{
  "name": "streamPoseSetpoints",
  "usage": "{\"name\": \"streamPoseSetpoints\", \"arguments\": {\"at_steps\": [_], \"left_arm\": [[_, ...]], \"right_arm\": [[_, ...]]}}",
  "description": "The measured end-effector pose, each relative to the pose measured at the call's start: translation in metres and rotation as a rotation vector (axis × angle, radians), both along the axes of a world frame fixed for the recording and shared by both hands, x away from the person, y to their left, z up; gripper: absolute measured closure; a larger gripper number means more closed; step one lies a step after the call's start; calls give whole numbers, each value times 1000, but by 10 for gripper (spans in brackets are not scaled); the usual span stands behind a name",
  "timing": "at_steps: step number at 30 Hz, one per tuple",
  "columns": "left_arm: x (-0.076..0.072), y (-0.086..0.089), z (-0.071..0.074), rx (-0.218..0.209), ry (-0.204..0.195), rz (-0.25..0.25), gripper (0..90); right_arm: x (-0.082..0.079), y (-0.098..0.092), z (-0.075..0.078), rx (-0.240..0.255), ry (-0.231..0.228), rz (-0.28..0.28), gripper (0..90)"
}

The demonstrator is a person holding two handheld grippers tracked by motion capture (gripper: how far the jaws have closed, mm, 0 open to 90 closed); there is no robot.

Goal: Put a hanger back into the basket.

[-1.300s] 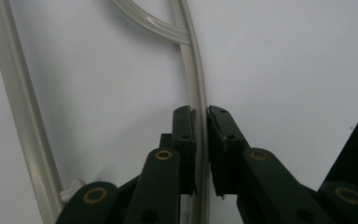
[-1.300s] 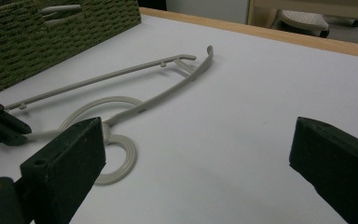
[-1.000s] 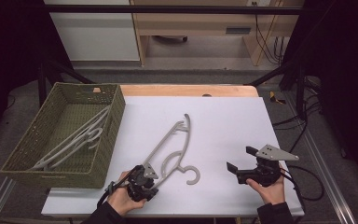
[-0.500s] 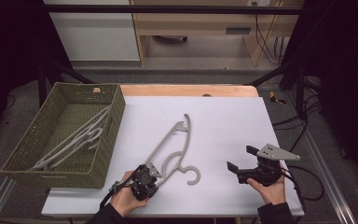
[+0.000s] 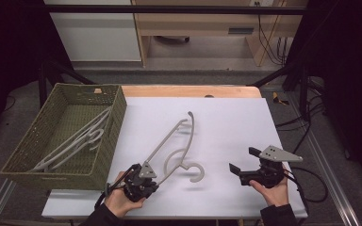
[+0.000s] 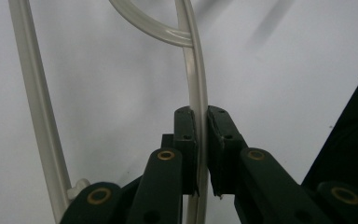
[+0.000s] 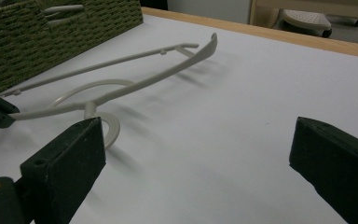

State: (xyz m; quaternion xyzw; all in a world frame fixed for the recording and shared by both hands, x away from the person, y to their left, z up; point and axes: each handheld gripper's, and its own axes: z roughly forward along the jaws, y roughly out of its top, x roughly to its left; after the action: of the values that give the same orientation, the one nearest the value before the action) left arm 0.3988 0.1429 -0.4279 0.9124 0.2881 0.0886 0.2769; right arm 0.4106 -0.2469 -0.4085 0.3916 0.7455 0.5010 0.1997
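A pale grey plastic hanger point(image 5: 192, 128) lies on the white table top, its hook point(image 5: 196, 172) toward the person. My left gripper point(image 5: 152, 181) is at the hanger's near end. In the left gripper view the hanger's arm point(image 6: 197, 79) runs between the two pads, and the left gripper point(image 6: 201, 116) is shut on it. My right gripper point(image 5: 242, 160) rests at the front right of the table, apart from the hanger. Its jaws stand wide open with nothing between them point(image 7: 196, 149). From there the hanger point(image 7: 144, 79) lies ahead to the left.
A green woven basket point(image 5: 118, 113) stands at the left of the table and holds more pale hangers point(image 5: 75, 141). Its wall point(image 7: 51, 32) rises behind the hanger in the right gripper view. A wooden edge point(image 5: 193, 90) runs along the table's far side.
The left gripper has shifted slightly right along the hanger's near end and now clamps its arm. The right gripper has stayed where it was.
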Motion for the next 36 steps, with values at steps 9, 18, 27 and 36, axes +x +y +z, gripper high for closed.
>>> {"name": "streamPoseSetpoints", "arguments": {"at_steps": [9,18,27,36], "left_arm": [[-3,10,24,-79,-15,-21,827],[-3,25,59,-149,-66,-38,827],[2,42,100,-176,-106,-68,827],[18,66,133,-173,-141,-72,827]], "right_arm": [[0,-1,0,-1,-4,-6,37],[-1,-3,2,3,-10,-14,37],[-1,-4,3,3,-13,-13,36],[-1,-6,4,2,-18,-20,35]]}}
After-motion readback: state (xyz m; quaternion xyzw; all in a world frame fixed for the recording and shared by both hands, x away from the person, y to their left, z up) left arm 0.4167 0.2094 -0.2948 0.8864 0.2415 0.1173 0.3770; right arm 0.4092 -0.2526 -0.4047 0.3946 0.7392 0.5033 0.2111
